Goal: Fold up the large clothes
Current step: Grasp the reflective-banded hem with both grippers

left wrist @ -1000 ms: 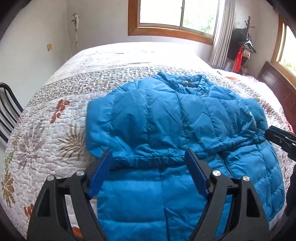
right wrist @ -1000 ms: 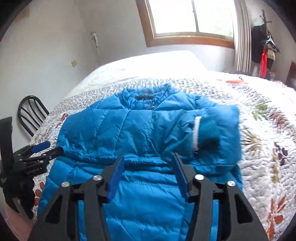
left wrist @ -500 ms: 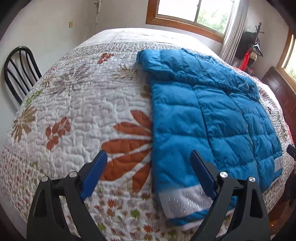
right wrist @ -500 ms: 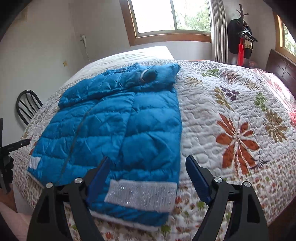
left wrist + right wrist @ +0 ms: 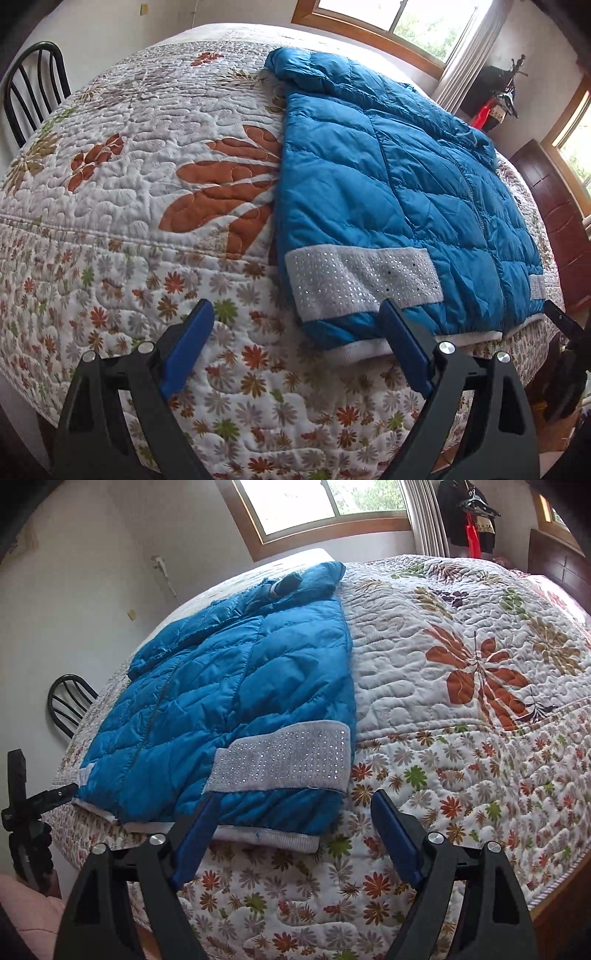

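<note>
A blue jacket (image 5: pixel 388 206) lies flat on the bed (image 5: pixel 129 221), sleeves folded in across its far end and its hem at the near edge, over a flowered quilt (image 5: pixel 461 738). Each near corner of the jacket carries a white studded band (image 5: pixel 280 760).

The left tongs (image 5: pixel 295 347) gape wide above the jacket's near left corner, nothing between the blue pads. The right tongs (image 5: pixel 291 834) have just been opening and stand wide over the near right corner, gripping nothing, clear of the cloth. A black chair (image 5: pixel 33 85) stands at the bed's far left side.
</note>
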Action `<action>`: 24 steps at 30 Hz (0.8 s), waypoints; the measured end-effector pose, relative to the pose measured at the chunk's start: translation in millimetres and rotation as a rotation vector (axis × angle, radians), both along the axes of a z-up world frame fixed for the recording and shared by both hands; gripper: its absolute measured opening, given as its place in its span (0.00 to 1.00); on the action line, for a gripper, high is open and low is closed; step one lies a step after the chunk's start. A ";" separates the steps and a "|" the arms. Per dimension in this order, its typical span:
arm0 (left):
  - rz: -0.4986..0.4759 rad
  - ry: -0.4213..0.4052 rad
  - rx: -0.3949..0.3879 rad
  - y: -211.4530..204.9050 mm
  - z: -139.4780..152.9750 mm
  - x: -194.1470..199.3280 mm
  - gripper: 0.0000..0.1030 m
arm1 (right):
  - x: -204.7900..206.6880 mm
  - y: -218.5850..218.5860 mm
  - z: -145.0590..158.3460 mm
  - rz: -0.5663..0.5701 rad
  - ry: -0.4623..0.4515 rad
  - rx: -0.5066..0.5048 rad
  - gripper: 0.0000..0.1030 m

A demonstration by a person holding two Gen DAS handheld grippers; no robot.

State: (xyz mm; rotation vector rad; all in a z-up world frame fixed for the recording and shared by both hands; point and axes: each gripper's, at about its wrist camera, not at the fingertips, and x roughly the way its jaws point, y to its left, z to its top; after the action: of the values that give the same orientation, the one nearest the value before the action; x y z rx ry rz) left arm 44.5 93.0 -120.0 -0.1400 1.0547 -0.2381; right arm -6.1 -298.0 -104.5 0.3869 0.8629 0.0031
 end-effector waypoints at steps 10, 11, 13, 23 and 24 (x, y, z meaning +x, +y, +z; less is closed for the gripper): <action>-0.040 0.006 -0.060 -14.8 -1.6 -1.6 0.86 | 13.8 3.1 -7.1 0.018 -0.018 0.046 0.67; -0.046 0.011 -0.074 -16.4 -1.6 -1.4 0.86 | 14.3 3.6 -7.5 0.020 -0.019 0.045 0.67; -0.063 0.012 -0.089 -19.8 -0.6 -0.9 0.74 | 15.1 4.1 -8.0 0.025 -0.020 0.045 0.64; -0.061 -0.019 -0.108 -22.9 6.9 -3.3 0.21 | 14.9 -4.5 -7.4 0.024 -0.038 0.091 0.24; -0.057 -0.027 -0.120 -20.7 8.5 -3.7 0.17 | 13.9 -5.3 -5.9 0.023 -0.043 0.094 0.21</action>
State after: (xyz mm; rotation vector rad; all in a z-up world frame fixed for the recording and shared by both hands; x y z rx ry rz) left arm 40.8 72.3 -111.4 -0.2144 1.0190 -0.3548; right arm 7.8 -303.3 -110.4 0.4636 0.8268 0.0734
